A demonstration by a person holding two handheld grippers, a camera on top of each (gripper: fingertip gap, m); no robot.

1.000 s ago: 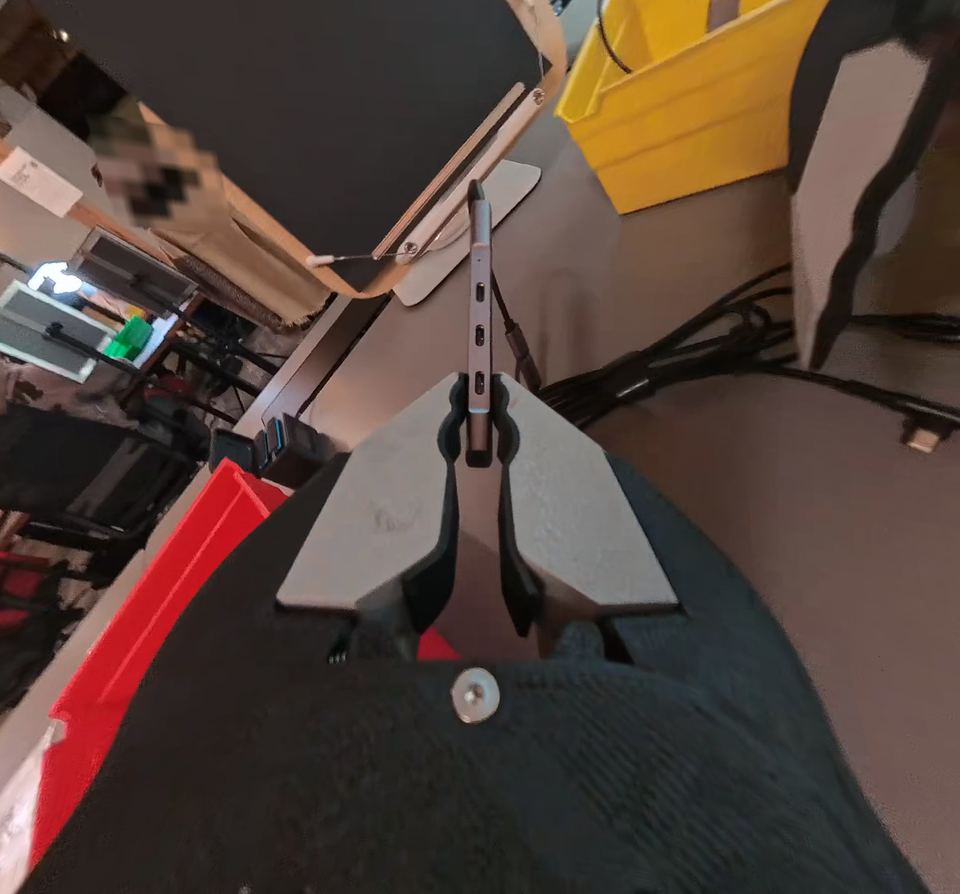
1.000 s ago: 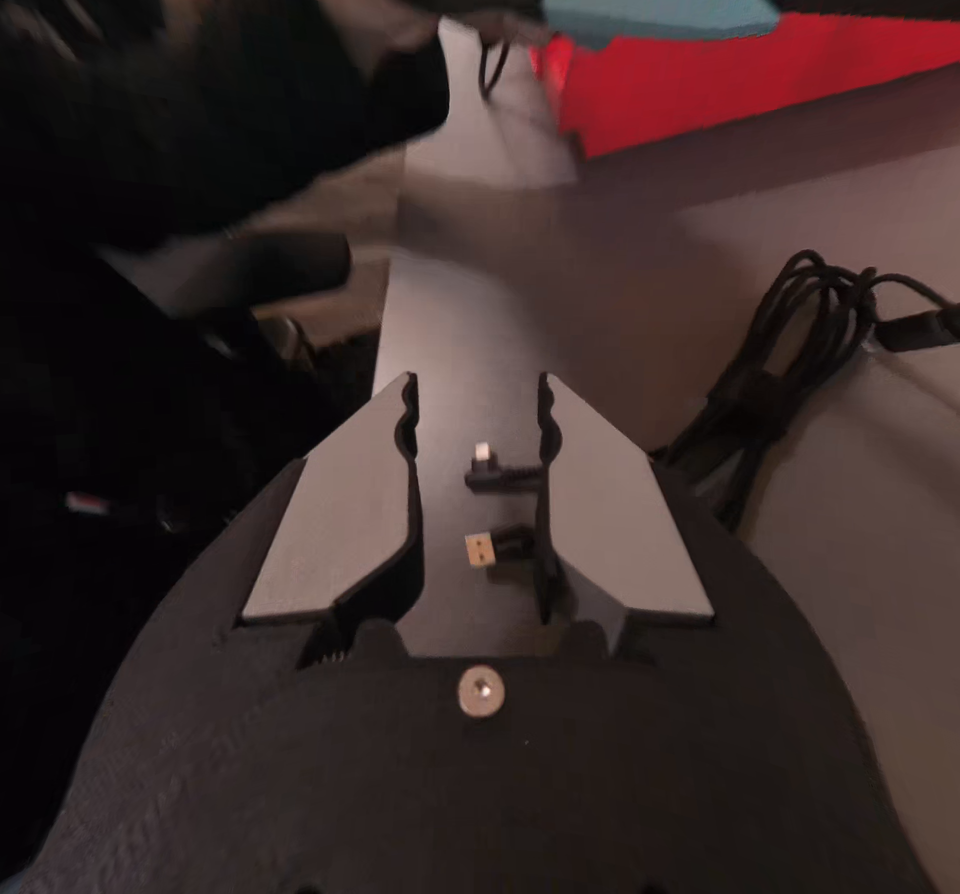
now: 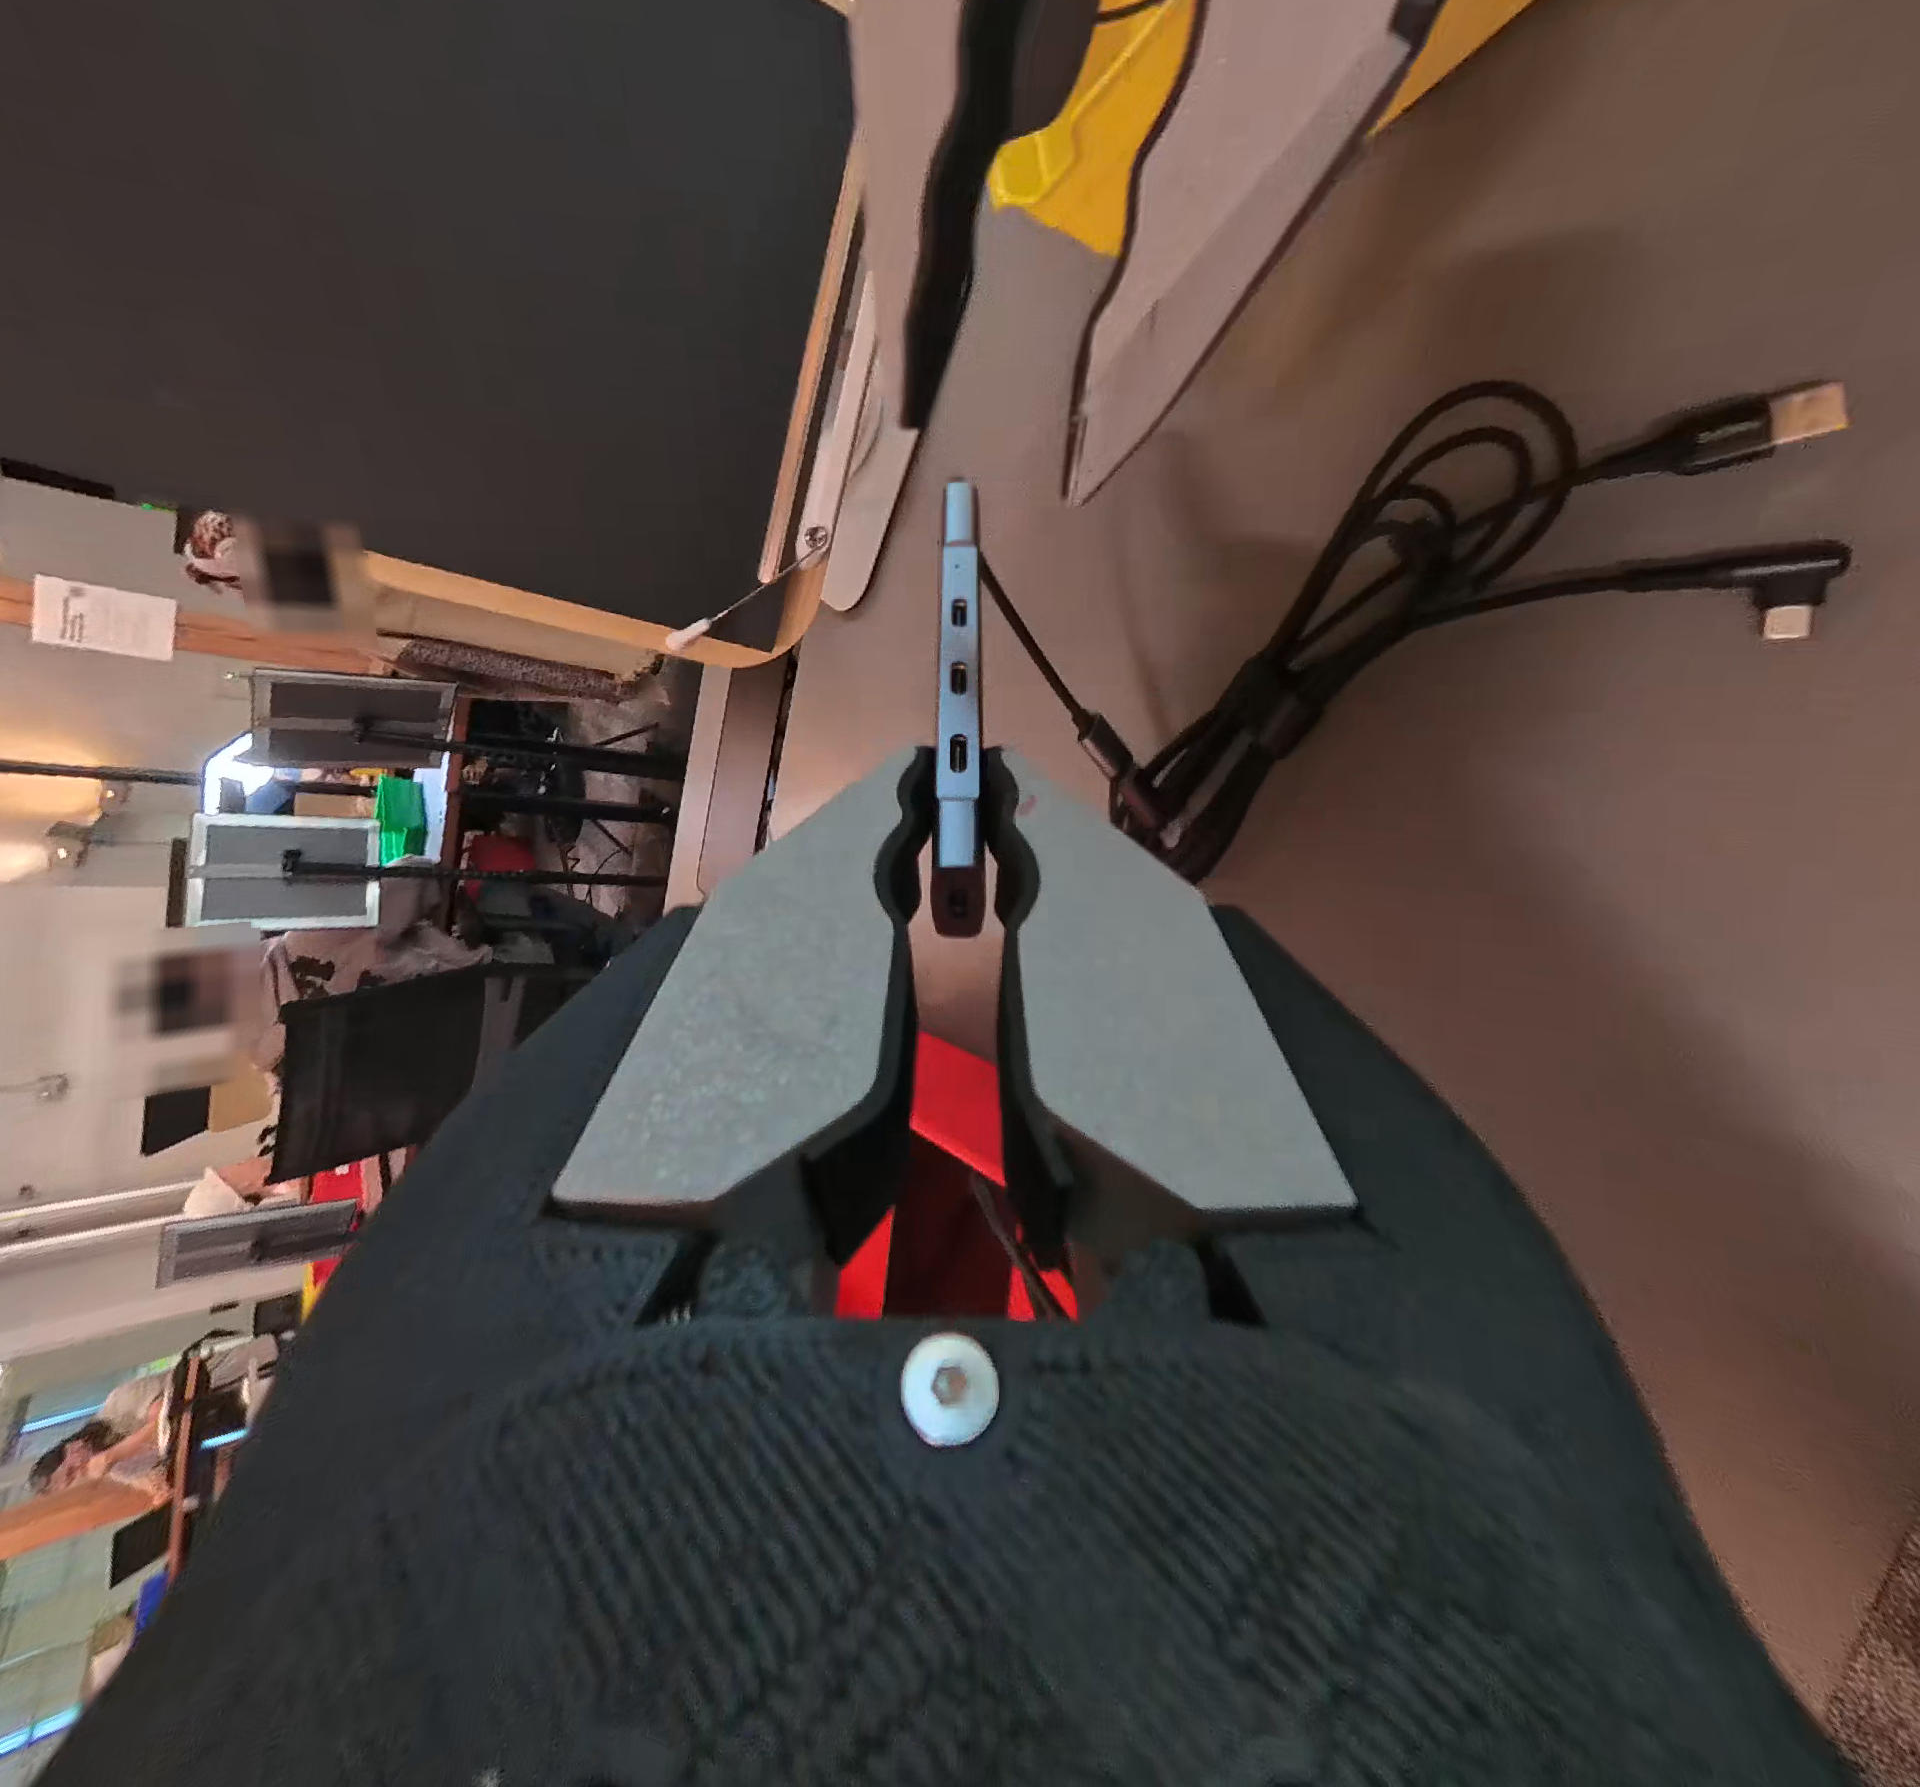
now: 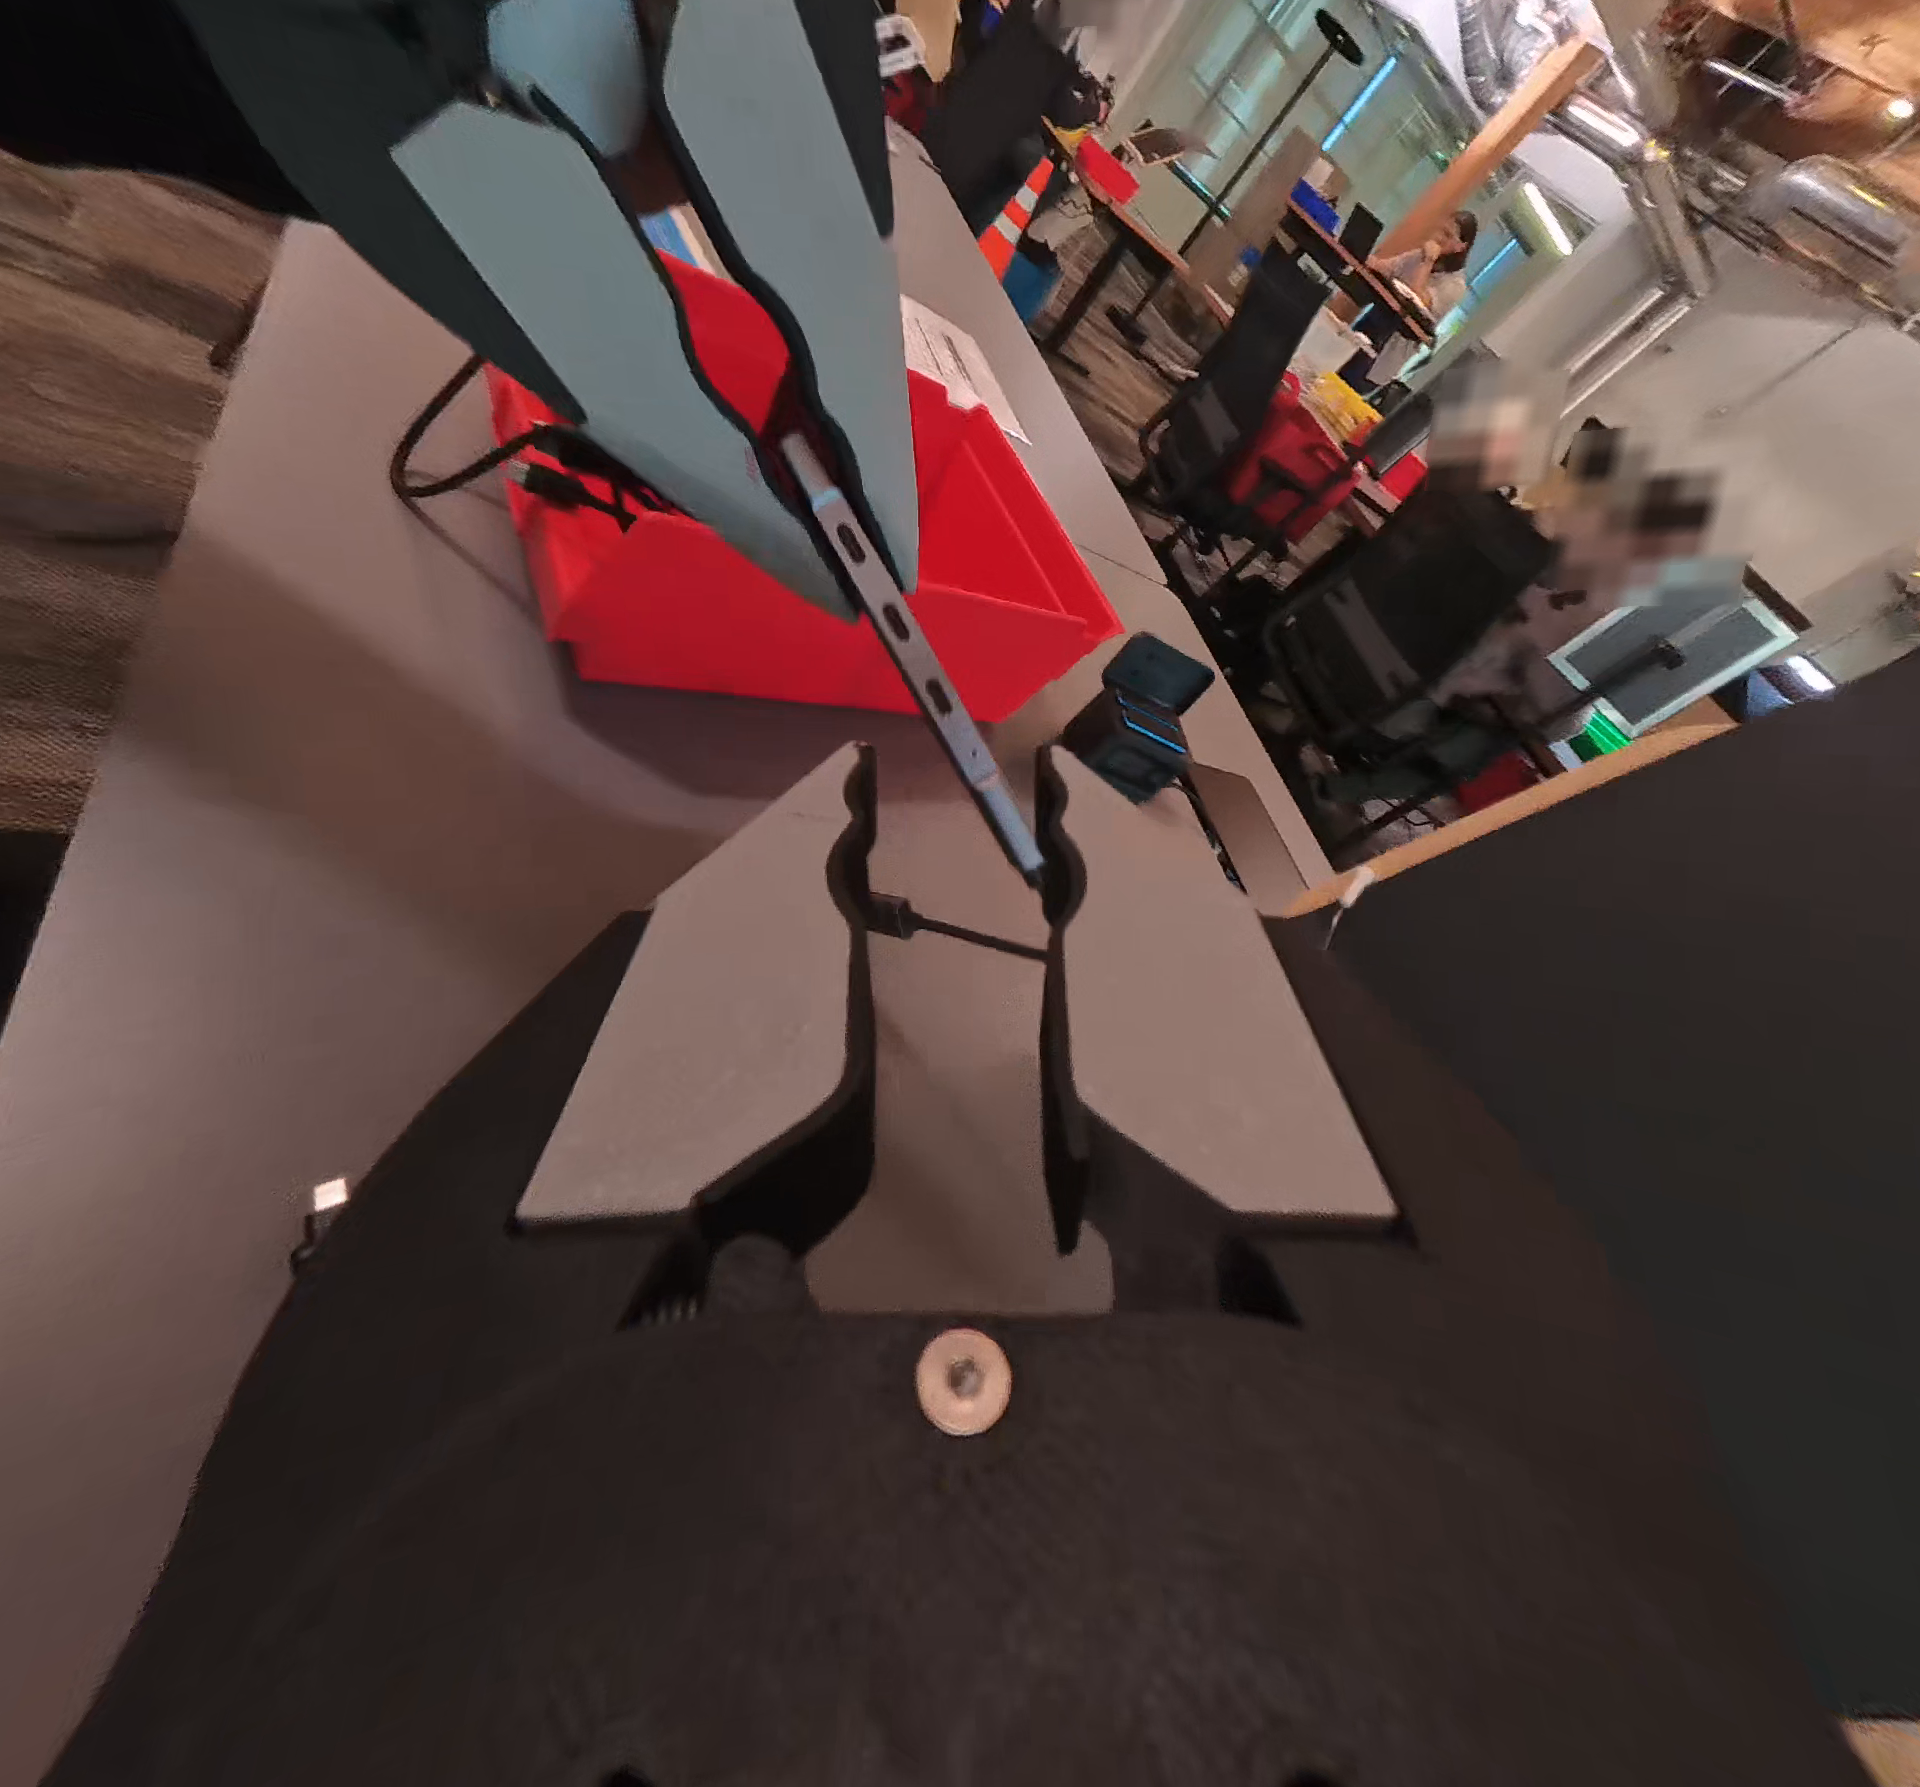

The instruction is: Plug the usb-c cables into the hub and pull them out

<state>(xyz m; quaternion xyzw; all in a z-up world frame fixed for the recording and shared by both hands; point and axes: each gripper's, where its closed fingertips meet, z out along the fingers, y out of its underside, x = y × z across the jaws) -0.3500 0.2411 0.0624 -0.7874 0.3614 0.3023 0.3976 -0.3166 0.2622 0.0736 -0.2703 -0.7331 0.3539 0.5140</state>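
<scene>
My left gripper [image 3: 956,763] is shut on one end of a thin grey hub [image 3: 957,657] and holds it edge-on above the table. Three ports on its edge face the camera. The hub's own black lead [image 3: 1039,667] hangs down to the table. My right gripper [image 4: 951,773] is open and empty, pointing at the hub's free end [image 4: 961,740], which lies just beyond its fingertips. It shows at the top of the left wrist view [image 3: 992,449]. A bundle of black cables [image 3: 1351,636] lies on the table, with a right-angle plug [image 3: 1789,617] and a flat plug [image 3: 1810,412].
A red bin [image 4: 727,615] sits behind the hub. A yellow bin [image 3: 1060,168] stands at the far side, with a large black panel [image 3: 416,231] to the left. A small black device [image 4: 1143,709] sits near the table edge. A loose plug [image 4: 330,1195] lies at the lower left. My hands' fingertips stand some 5 cm from each other. Left tips and right tips are each some 20 cm from the right-angle plug [image 3: 1789,617].
My right gripper has lifted off the plugs on the table and turned to face the hub, still open. The left gripper still holds the hub, and its view has shifted toward the cables.
</scene>
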